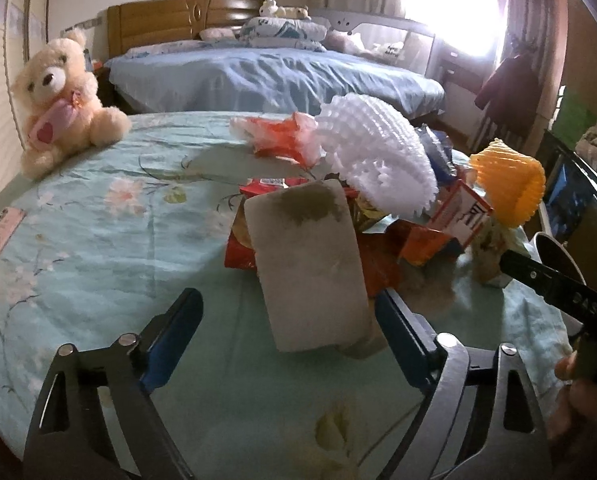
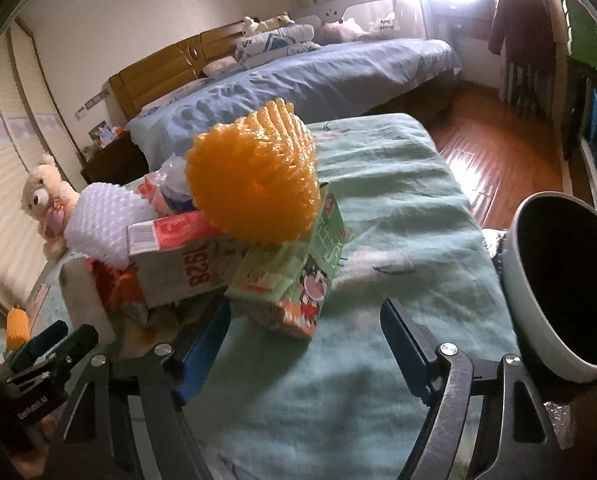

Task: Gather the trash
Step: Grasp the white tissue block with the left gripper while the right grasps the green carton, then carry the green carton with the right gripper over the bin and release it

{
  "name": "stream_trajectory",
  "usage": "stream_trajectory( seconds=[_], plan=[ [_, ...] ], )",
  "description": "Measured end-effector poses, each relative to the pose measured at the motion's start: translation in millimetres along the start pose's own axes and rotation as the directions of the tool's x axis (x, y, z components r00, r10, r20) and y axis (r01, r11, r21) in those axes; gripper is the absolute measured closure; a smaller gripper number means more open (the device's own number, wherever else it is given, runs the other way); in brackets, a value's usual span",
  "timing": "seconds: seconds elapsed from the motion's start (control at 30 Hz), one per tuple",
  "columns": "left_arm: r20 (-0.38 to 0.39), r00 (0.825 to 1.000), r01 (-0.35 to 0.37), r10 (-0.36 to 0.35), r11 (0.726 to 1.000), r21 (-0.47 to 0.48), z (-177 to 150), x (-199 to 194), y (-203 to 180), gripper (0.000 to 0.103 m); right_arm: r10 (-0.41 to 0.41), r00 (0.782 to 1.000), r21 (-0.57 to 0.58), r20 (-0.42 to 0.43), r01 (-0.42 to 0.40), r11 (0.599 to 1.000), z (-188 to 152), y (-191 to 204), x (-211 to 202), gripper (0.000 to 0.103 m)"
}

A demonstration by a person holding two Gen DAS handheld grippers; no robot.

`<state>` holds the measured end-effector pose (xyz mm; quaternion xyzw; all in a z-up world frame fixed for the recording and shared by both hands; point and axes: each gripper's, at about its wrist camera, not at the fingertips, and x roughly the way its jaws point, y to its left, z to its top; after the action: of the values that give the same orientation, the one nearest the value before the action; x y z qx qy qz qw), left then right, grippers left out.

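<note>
Now your left hand-held gripper (image 1: 288, 334) stands spread over the surface (image 1: 98, 240) with the green flowered cloth, and the pale grey folded piece (image 1: 310, 264) lies between its blue fingers (image 1: 174, 340); the pads do not press on it. Behind it the trash makes one heap: red snack wrappers (image 1: 374, 264), a white foam net (image 1: 374, 152) and an orange foam net (image 1: 510, 184). Your right hand-held gripper (image 2: 304, 344) is also spread, with nothing pinched. Just ahead of it lies the green drink carton (image 2: 298, 276), touching the white box marked 1928 (image 2: 178, 276), with the orange net on top. A white bin (image 2: 514, 280) with a dark inside stands at the right edge. A teddy bear (image 1: 62, 100) sits at the far left corner.
</note>
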<state>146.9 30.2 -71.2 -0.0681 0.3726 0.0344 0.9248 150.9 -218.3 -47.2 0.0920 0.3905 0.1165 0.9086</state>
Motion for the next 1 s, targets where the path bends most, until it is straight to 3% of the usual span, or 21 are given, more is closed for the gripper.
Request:
stream_trajectory(
  seconds=[0.1, 0.17, 0.2, 0.23, 0.43, 0.63, 1.0],
  plan=[
    [-0.020, 1.000, 0.007, -0.007, 1.000, 0.013, 2, 6, -4, 0.032, 0.006, 1.000, -0.007, -0.008, -0.006, 1.000, 4, 3, 8, 0.026],
    [-0.031, 0.999, 0.027, -0.026, 0.999, 0.022, 1, 9, -5, 0.048, 0.018, 1.000, -0.010, -0.014, -0.018, 1.000, 5, 4, 10, 0.042],
    [-0.033, 0.999, 0.036, -0.035, 0.999, 0.026, 0, 8, -6, 0.052, 0.027, 0.999, -0.012, -0.021, -0.027, 1.000, 5, 4, 11, 0.058],
    [-0.022, 0.999, 0.032, -0.032, 0.999, 0.034, -1, 6, -6, 0.052, 0.034, 0.999, -0.012, -0.026, -0.034, 0.999, 3, 4, 11, 0.066],
    [0.014, 0.999, 0.041, -0.042, 0.998, 0.048, -9, -12, -9, 0.054, 0.044, 0.999, -0.031, 0.010, -0.044, 0.999, -2, 0, -8, 0.068],
    [0.015, 0.995, 0.094, -0.095, 0.994, 0.062, -21, -31, -20, 0.054, 0.057, 0.998, -0.029, 0.026, -0.056, 0.998, -18, -10, -37, 0.068],
    [0.007, 0.979, 0.200, -0.204, 0.966, 0.166, -31, -51, -76, 0.054, 0.054, 0.997, 0.007, 0.056, -0.054, 0.999, -34, -34, -72, 0.069]
  ],
)
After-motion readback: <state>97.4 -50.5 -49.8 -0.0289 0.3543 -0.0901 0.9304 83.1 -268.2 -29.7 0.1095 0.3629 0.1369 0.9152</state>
